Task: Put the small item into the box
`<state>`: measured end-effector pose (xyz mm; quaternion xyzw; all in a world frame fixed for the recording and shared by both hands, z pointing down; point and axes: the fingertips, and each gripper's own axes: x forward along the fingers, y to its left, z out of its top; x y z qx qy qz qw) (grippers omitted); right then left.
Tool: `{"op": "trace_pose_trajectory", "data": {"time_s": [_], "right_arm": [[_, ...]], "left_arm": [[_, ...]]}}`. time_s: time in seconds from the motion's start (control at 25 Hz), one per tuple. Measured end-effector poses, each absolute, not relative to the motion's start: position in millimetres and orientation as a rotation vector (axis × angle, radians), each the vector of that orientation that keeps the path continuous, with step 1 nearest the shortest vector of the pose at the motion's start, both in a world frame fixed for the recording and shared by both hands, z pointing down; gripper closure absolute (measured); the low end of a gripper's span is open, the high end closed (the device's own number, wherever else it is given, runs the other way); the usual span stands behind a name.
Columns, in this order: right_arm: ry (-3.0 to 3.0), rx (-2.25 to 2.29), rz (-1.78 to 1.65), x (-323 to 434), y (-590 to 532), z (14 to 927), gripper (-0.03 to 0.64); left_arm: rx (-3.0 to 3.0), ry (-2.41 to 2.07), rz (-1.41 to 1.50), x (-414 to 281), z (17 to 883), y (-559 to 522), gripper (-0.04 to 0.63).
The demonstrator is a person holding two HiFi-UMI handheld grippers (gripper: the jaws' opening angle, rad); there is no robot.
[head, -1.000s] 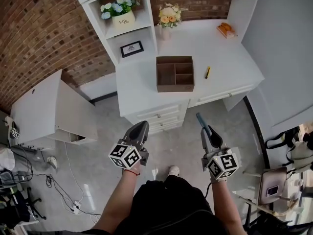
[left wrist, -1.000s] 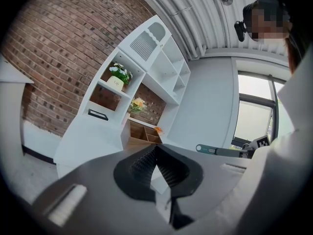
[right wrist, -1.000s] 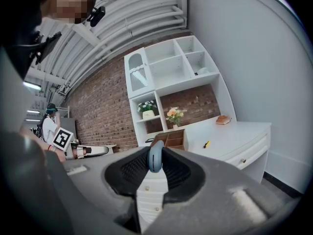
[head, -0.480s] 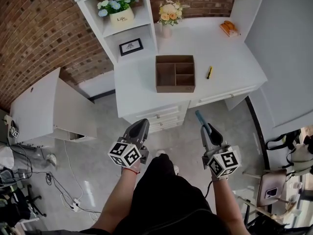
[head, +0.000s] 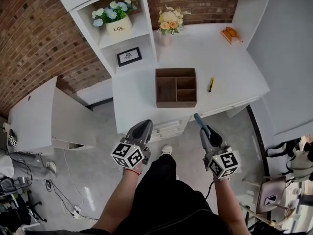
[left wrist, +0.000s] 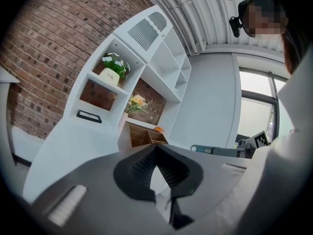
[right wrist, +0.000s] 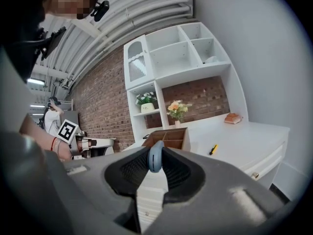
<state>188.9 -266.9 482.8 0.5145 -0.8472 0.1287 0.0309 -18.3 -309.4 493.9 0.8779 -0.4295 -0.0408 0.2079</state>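
Over a grey speckled floor (head: 93, 175), the head view looks down on a smooth white desk (head: 142, 94) set against a rough red brick wall (head: 44, 33). A brown rectangular box (head: 176, 103) with three open compartments sits on it, and a thin yellow pen (head: 211, 84) lies just to its right. Both tools hang short of the desk's drawer front. The left gripper (head: 145, 125) tapers to a closed grey point, while the right gripper (head: 206, 130) clamps a slim blue stick (head: 198, 118) that juts out ahead of it.

The left gripper view shows what the head view cannot. The ribbed black pads of the left gripper (left wrist: 155, 148) meet at their tips with nothing between them. The stick (left wrist: 215, 150) shows side-on as a long bar.

In the right gripper view, the right gripper (right wrist: 155, 163) pinches the stick (right wrist: 155, 155), seen end-on as a rounded blue tip. Beyond it stand the box (right wrist: 168, 137) and the pen (right wrist: 213, 149).
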Motion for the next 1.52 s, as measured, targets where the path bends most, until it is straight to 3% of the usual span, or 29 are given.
{"op": "trace_pose_trajectory", "data": {"time_s": [0.64,1.52], "right_arm": [[-2.523,1.478,0.436,173,-363,506,0.540],[-2.324,1.302,0.541,155,-414,537,0.537]], "left_arm": [[2.400,-1.260,-0.117,-38,502,-399,0.594],[2.343,-1.290,-0.145,-54,510,-450,0.594]]}}
